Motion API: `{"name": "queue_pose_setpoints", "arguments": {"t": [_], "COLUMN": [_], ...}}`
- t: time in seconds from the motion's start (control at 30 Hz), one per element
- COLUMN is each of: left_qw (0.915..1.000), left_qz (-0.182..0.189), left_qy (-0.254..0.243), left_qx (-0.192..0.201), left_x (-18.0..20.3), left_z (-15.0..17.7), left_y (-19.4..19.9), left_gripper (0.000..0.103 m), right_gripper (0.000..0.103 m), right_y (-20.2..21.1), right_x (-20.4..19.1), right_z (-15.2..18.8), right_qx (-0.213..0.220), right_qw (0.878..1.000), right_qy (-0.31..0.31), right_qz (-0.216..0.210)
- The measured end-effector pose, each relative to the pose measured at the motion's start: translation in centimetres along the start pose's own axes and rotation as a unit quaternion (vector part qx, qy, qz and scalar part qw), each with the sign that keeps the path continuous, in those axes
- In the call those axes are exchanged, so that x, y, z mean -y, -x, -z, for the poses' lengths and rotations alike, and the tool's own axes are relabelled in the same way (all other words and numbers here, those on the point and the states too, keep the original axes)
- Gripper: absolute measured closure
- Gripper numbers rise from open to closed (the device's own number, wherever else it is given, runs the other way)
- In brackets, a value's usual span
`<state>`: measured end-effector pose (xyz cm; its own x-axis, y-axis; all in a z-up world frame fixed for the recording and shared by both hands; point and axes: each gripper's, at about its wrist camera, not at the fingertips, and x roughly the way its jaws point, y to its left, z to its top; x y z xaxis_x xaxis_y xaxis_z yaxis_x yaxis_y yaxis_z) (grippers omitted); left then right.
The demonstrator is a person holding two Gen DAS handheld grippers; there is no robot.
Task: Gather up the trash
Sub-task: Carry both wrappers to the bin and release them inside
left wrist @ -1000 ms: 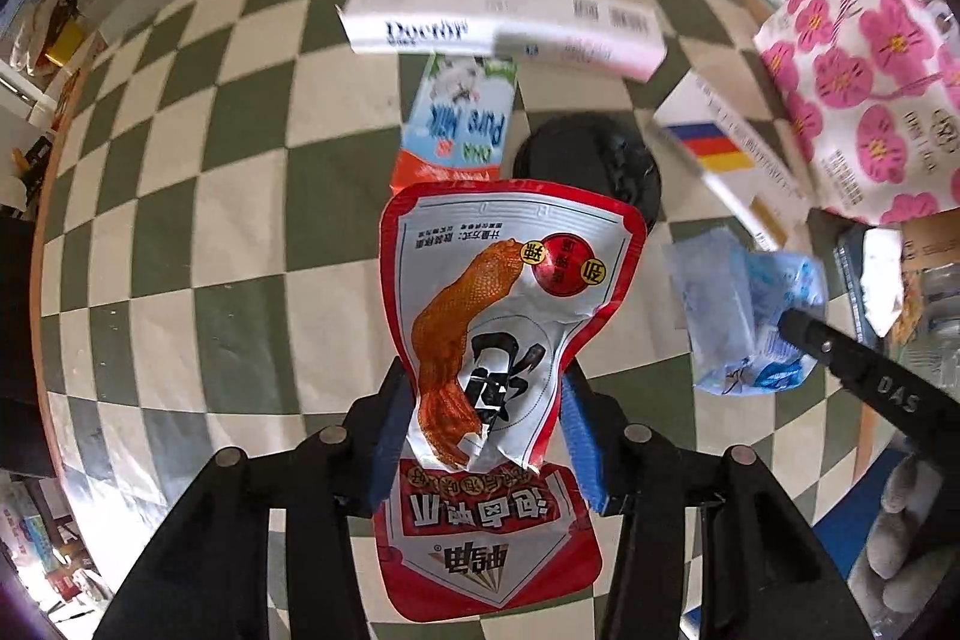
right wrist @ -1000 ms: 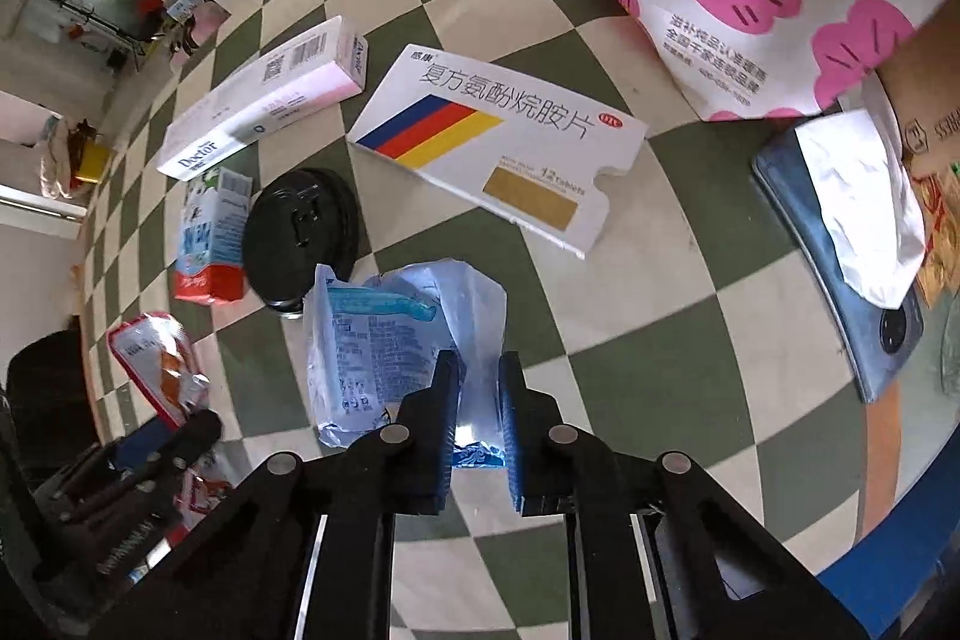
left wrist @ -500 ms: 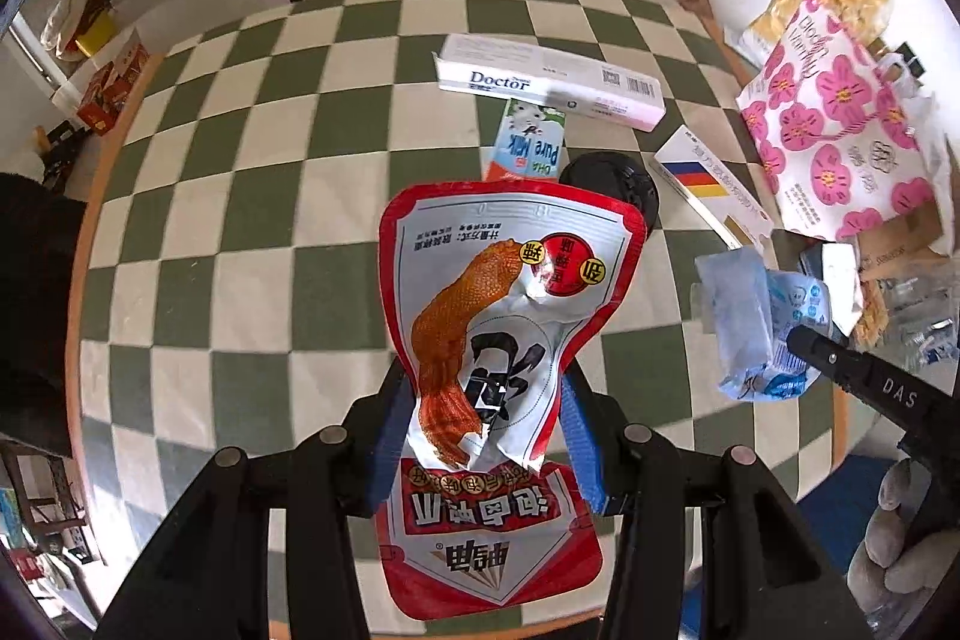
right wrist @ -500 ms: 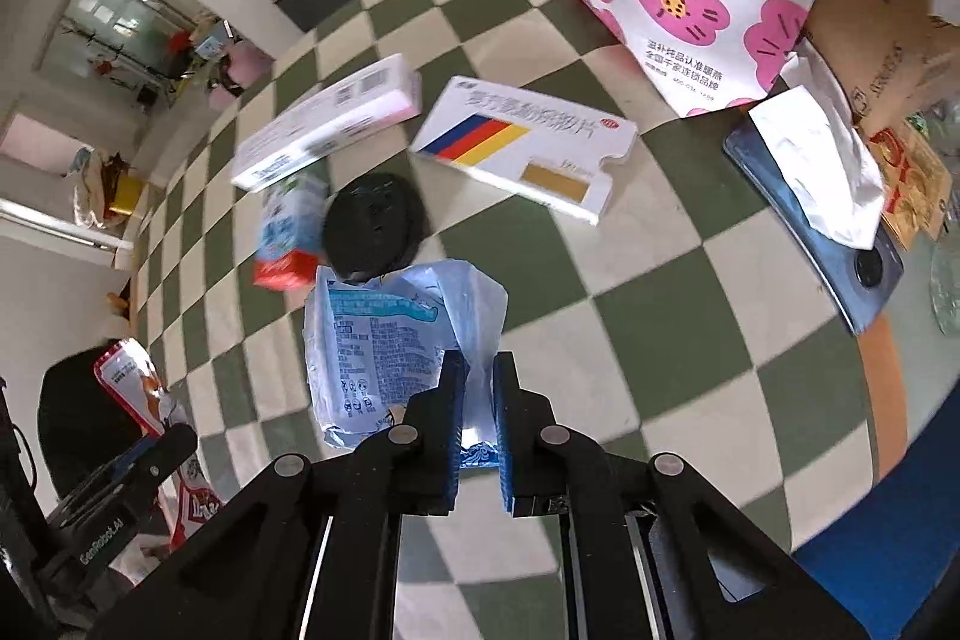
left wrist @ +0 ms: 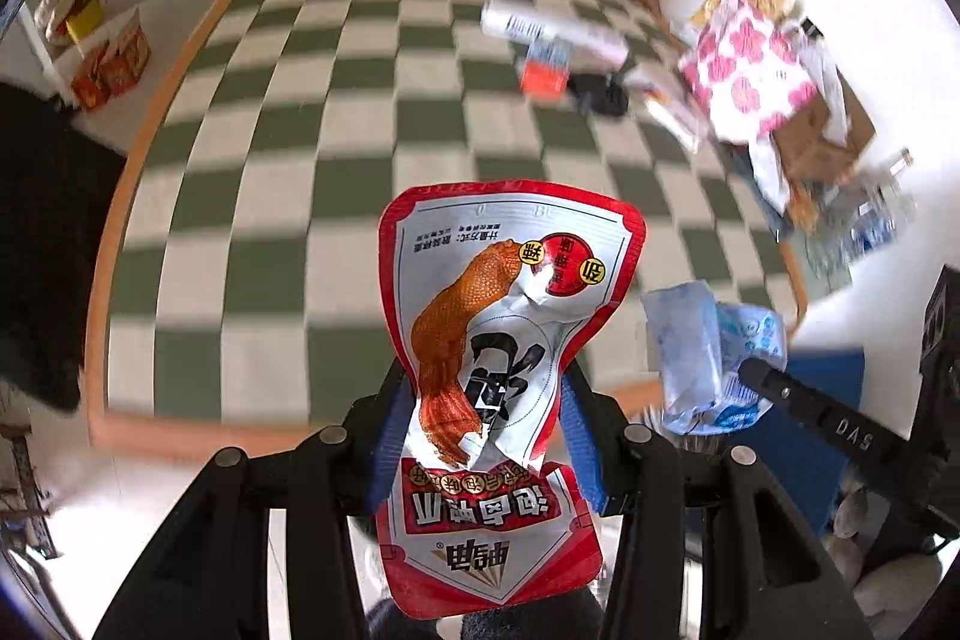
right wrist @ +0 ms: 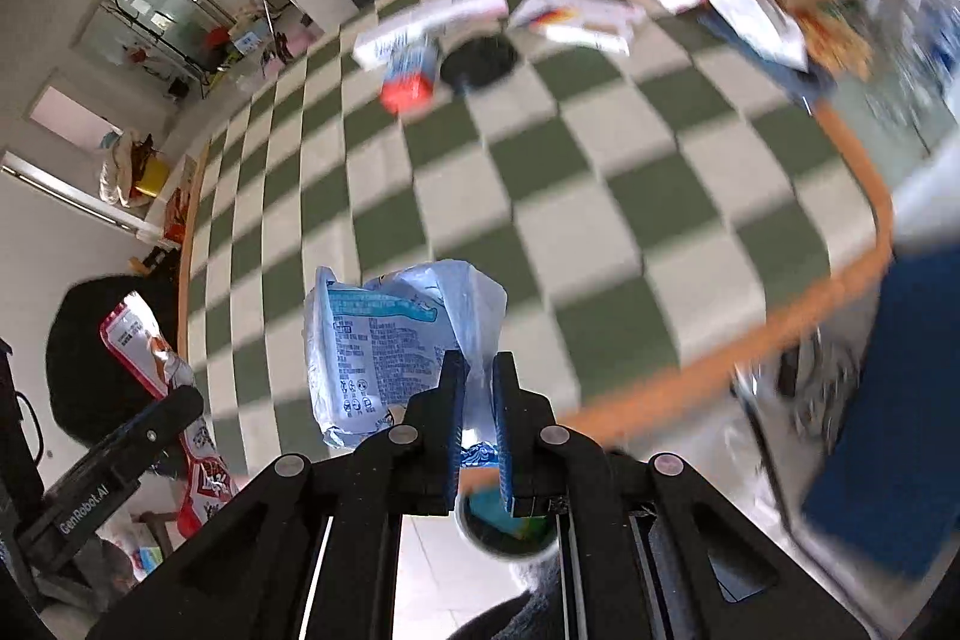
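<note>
Left gripper (left wrist: 480, 430) clamps red snack wrapper (left wrist: 510, 316) (upright), right gripper (right wrist: 478, 400) pinches blue wrapper (right wrist: 384, 340)

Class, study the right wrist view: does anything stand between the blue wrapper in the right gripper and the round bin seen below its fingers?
Nothing visible does. The right gripper is shut on the blue wrapper, clear of the table. The bin shows directly beneath the fingers, partly hidden by them only.

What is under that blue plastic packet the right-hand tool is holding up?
Under the blue packet, pinched in the right gripper, lies the checkered tabletop, well below. Lower, past the table edge, a round container shows between the jaws; its contents are mostly hidden.
</note>
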<state>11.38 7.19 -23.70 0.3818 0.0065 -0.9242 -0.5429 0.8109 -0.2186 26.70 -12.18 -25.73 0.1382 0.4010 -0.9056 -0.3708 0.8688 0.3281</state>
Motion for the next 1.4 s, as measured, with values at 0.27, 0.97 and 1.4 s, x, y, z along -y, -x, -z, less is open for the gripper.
{"name": "queue_pose_setpoints", "arguments": {"t": [0.27, 0.97, 1.4], "left_qw": [0.9905, 0.9568, 0.9669], "left_qz": [0.012, -0.079, -0.139], "left_qy": [0.052, 0.131, 0.085], "left_qx": [-0.126, -0.247, -0.197], "left_x": [-6.3, -18.4, -17.5], "left_z": [11.8, 28.1, 27.3], "left_y": [-7.2, -36.3, -30.0], "left_gripper": [0.060, 0.001, 0.001], "right_gripper": [0.093, 0.057, 0.001], "right_y": [-5.6, -42.4, -39.4], "right_x": [2.1, 12.5, 7.8], "right_z": [15.9, 33.3, 33.7], "right_qx": [-0.106, -0.257, -0.232], "right_qw": [0.993, 0.962, 0.965], "right_qy": [-0.048, -0.084, 0.060], "right_qz": [0.035, 0.035, 0.102]}}
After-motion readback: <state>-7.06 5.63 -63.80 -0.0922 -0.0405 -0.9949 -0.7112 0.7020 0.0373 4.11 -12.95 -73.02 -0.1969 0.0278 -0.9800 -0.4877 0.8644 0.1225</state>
